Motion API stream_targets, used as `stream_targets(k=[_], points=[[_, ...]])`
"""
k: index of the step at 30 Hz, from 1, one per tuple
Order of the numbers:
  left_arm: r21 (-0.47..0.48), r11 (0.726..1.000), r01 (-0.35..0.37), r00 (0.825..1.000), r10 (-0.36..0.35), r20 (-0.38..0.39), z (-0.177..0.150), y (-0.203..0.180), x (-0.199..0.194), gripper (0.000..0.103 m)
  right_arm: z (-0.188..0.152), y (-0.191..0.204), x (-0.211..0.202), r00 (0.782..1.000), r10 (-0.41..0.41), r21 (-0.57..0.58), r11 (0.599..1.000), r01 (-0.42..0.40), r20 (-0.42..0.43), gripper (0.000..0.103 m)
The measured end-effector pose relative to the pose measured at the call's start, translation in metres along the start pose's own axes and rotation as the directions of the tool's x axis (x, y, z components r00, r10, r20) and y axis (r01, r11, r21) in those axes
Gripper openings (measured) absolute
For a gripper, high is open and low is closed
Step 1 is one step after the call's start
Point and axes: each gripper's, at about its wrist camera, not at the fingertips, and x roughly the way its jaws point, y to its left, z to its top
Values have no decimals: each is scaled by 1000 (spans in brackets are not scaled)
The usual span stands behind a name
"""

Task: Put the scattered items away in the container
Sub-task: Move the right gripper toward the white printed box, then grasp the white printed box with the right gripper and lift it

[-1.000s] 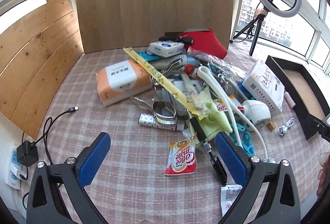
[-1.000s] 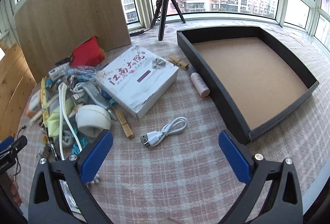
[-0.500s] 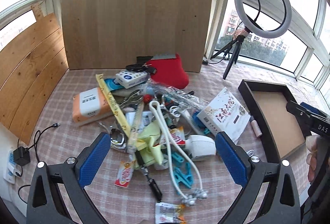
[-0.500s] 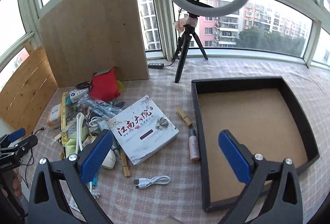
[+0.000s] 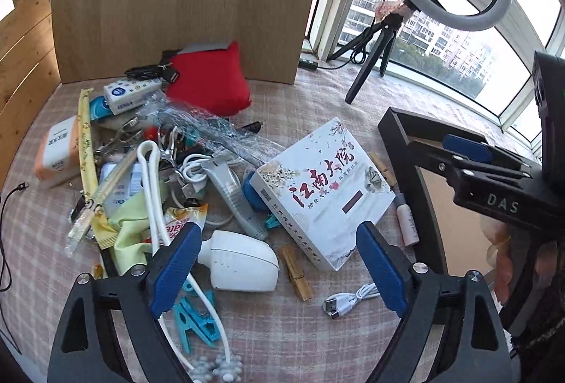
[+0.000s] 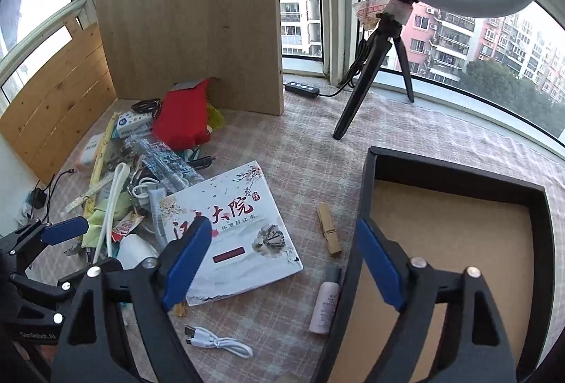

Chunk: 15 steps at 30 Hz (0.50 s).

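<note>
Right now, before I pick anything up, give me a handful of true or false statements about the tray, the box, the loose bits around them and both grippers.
1. The black tray already holds several items. False: only its bare brown floor shows.
2. The white printed box lies on the tablecloth outside the tray. True.
3. The left gripper is shut on the white cable. False: its fingers stand apart and empty, and the cable lies loose on the cloth.
4. A small pink bottle lies against the tray's outer wall. True.
5. The right gripper is open and holds nothing. True.
6. The red pouch sits on top of the printed box. False: it lies farther back, near the wooden board.
</note>
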Motion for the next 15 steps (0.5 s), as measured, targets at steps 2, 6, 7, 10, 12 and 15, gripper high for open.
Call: stream_targets(k=[2,6,7,10,12,15], points=[[-4,1000,13,999,-13,-32,3,-1,13,87,5,-4,21,999,13,-11,1000,-14,-52,53],[-16,1000,15,997,-16,-70,8,-2,31,83,6,-7,50,991,82,-27,996,-85,-110,53],[-17,1000,18,997,-19,-79,8,-4,34,83,6,-7,54,990,79,-35,996,-84,-118,53],[-12,1000,27,994,-28,-108,8,-9,44,82,6,-7,62,988,88,-47,994,-95,-129,54],[-9,999,32,992,-33,-119,7,-11,50,82,7,-6,65,986,97,-55,993,-105,-136,54],[-15,999,45,988,-47,-149,5,-14,62,82,9,-3,75,983,93,-78,991,-107,-156,54]])
